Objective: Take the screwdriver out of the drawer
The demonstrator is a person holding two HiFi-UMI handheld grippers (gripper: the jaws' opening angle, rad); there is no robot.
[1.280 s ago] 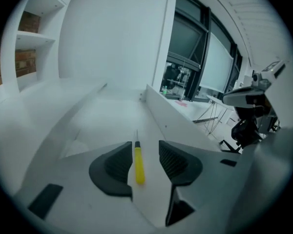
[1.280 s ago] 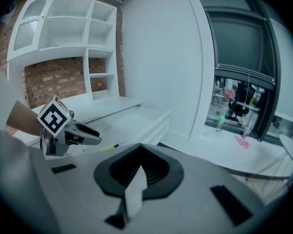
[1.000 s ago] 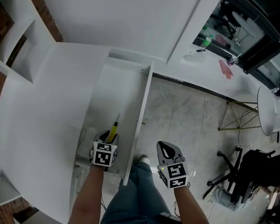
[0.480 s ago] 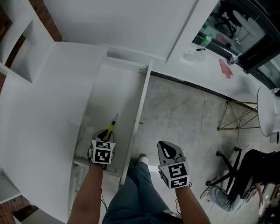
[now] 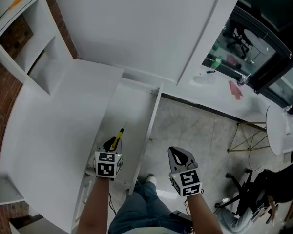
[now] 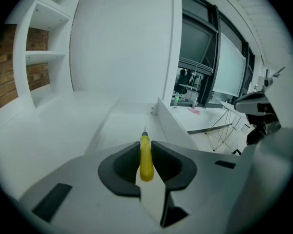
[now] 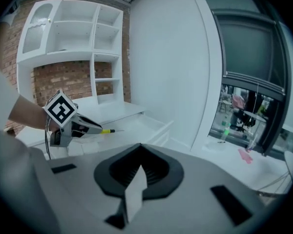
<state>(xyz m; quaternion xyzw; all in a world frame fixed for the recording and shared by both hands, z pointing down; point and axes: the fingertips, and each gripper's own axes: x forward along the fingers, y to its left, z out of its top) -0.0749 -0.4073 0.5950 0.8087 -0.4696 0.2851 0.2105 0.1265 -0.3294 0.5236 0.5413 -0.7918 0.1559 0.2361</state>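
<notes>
Holding the screwdriver (image 5: 118, 136) over the near end of the pulled-out drawer (image 5: 154, 112).

The left gripper (image 5: 112, 143) has its jaws pinching the yellow handle, the metal tip pointing away along the drawer toward the white wall panel. The drawer's tall right wall runs just beside the gripper, and the curved white counter (image 5: 49, 130) borders it on the left. Beyond that right wall lies open grey floor (image 5: 195, 130), where the right gripper (image 5: 178, 156) hangs with its jaws pressed together on nothing, well apart from the drawer edge. White shelves (image 5: 36, 57) against brick stand at the far left. Each gripper's cube shows black-and-white square patterns.
</notes>
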